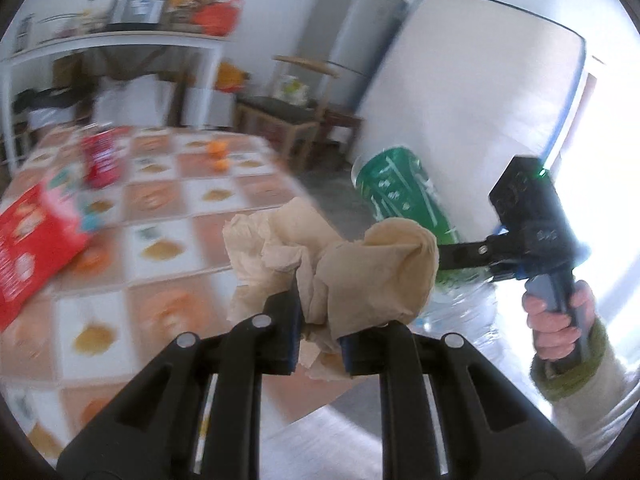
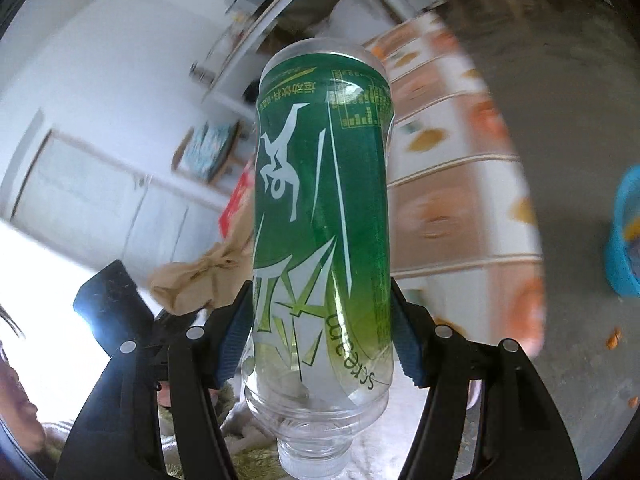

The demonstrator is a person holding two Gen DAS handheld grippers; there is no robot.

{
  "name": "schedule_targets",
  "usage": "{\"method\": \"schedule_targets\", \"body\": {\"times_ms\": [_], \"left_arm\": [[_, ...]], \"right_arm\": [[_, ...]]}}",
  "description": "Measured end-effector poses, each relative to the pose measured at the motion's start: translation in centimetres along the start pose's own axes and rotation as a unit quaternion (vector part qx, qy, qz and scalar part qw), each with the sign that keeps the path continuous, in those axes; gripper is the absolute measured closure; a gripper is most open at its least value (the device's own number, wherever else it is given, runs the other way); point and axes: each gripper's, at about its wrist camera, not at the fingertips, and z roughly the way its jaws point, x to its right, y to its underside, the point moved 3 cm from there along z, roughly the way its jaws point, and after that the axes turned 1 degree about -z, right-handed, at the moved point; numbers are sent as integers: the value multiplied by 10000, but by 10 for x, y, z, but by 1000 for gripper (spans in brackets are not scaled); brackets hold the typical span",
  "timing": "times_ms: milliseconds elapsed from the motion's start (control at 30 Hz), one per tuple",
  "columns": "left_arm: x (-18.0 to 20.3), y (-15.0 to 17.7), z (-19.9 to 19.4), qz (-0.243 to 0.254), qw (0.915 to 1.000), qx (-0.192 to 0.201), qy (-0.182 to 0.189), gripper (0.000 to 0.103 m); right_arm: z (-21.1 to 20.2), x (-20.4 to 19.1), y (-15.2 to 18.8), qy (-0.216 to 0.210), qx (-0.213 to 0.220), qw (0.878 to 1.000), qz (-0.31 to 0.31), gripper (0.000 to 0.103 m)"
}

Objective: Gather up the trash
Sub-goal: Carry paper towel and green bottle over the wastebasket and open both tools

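My left gripper (image 1: 320, 344) is shut on a crumpled wad of brown paper (image 1: 332, 260), held above the edge of the table. My right gripper (image 2: 320, 320) is shut on a clear plastic bottle with a green label (image 2: 320, 200). Its blue pads press both sides, and the capped neck (image 2: 316, 456) points back at the camera. In the left wrist view the same bottle (image 1: 400, 196) shows just behind and right of the paper. In the right wrist view the paper (image 2: 192, 280) shows to the left of the bottle. Both frames are motion-blurred.
A table with a checked orange-and-white cloth (image 1: 168, 200) holds a red can (image 1: 102, 156), a red box (image 1: 32, 248) and oranges (image 1: 218, 154). A blue bin (image 2: 626, 236) stands on the grey floor at the right, with orange scraps (image 2: 614, 338) near it. A person's hand (image 1: 556, 328) grips the right tool.
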Motion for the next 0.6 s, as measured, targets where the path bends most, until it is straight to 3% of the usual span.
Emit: {"method": "schedule_targets", "body": {"times_ms": [167,300,467,600], "left_arm": [[56,-31,50,320,9960,-342,756,89],[107,-47,106,505,9846,-878,1427,89],[158,-43,207,332,9605,-2064,1835,88],[183,-17,291,111,9378,-3047,1661,88]], "right_arm": [[-74,55,14,501,800,9935,640,41],[-125,106,38,896,1337,9793,1229,41],[-155,178,75,1129,1646,9572,2096,41],[-151,231,95,1132,1615,9427,2691,41]]}}
